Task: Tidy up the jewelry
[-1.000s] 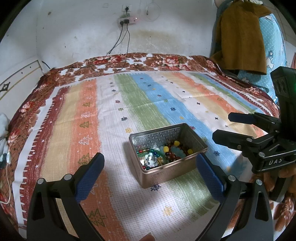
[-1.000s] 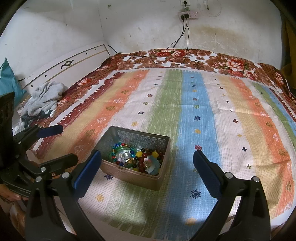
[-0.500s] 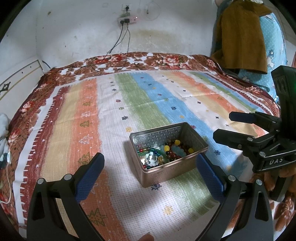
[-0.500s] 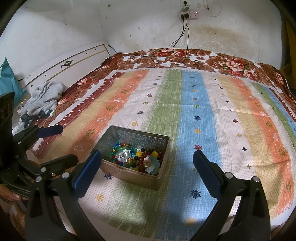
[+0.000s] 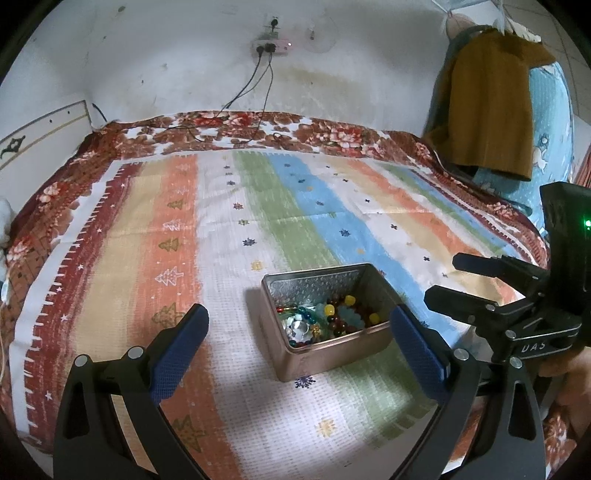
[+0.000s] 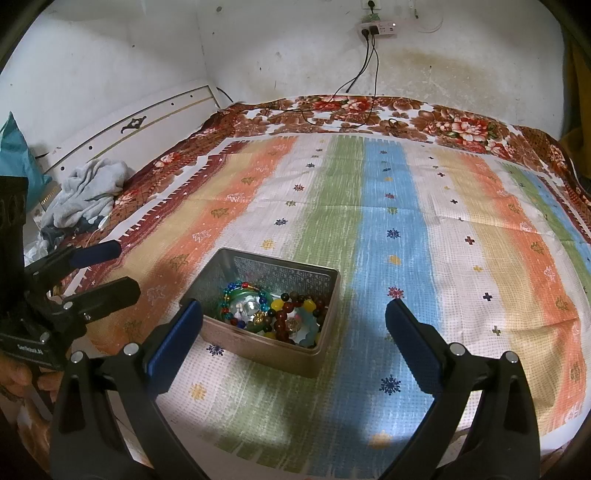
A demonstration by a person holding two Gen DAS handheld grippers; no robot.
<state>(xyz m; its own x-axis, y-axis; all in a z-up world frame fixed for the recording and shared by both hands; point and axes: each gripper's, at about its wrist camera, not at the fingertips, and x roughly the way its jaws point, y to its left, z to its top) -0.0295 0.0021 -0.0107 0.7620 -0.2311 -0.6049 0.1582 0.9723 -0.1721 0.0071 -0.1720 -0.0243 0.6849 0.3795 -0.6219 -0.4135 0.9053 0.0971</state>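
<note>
Striped bedspread (image 6: 388, 206) had a metal tin (image 6: 317, 354) w/ beads (image 6: 284, 314) inside. Left gripper (image 5: 299, 343) & right gripper (image 6: 293, 332) both hung wide open, holding nothing.

Home bedroom: a bed (image 6: 406, 206) under a striped blanket (image 5: 258, 221), headboard (image 6: 122, 129), hung clothes (image 5: 487, 110), wall socket (image 6: 376, 27).

Walls: stained white plaster (image 6: 280, 48), power strip (image 6: 376, 28) with dangling cables.
Bed: striped bedspread (image 6: 388, 206) over floral blanket (image 6: 454, 123).
Headboard: white (image 6: 122, 129).
</note>
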